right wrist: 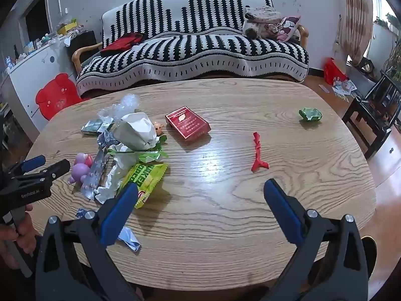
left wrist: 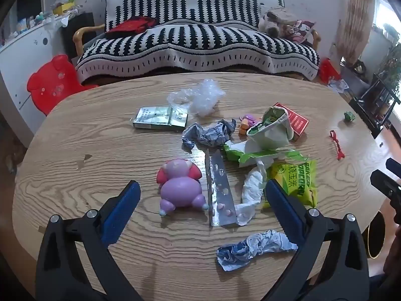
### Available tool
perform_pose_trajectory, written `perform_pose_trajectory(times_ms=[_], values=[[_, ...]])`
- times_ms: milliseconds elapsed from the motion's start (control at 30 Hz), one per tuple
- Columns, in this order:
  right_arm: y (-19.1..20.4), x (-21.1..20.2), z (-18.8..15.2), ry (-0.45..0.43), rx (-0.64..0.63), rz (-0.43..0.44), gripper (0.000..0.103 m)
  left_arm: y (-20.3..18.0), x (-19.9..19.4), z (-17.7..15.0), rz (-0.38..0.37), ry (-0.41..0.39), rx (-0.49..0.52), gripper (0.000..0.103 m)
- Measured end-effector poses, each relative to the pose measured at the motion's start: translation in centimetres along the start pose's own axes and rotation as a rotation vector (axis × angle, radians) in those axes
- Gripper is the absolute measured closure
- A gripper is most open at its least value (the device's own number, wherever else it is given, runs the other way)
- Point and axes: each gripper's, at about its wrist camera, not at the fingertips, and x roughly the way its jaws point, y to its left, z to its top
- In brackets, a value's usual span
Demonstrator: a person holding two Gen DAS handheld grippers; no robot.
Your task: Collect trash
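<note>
Both hand-held grippers hang spread and empty, left hand-held gripper [left wrist: 203, 195] framing the blister strip [left wrist: 220, 190] (likely first pick), right hand-held gripper [right wrist: 200, 198] over bare surface [right wrist: 225, 175].

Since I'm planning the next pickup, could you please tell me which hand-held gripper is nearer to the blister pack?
Left. The left hand-held gripper frames the blister pack between its open fingers; the right hand-held gripper hovers off to its right.

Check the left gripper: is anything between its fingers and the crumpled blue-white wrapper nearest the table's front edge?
Nothing visible blocks it. The left gripper is open above the table, and the crumpled blue-white wrapper lies alone on bare wood just ahead of the right finger. The pill blister strip and purple toy sit farther back, apart from it.
</note>
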Motion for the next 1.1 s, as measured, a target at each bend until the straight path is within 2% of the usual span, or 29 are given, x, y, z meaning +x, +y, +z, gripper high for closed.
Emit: perform_pose_trajectory(times_ms=[33, 200, 1100], values=[[-0.11, 0.05, 0.04, 0.0, 0.001, -0.002, 0.006, -0.18, 0.05, -0.01, 0.024, 0.005, 0.026, 0.006], [-0.29, -0.26, -0.02, -0.021, -0.005, -0.012, 0.006, -0.04, -0.02, -0.03, 0.02, 0.001, 0.016, 0.006], [-0.4, -0.22, -0.1, -0.006, 0.016, -0.002, 0.006, 0.18, 0.14, -0.24, 0.024, 0.008, 0.006, 0.006]])
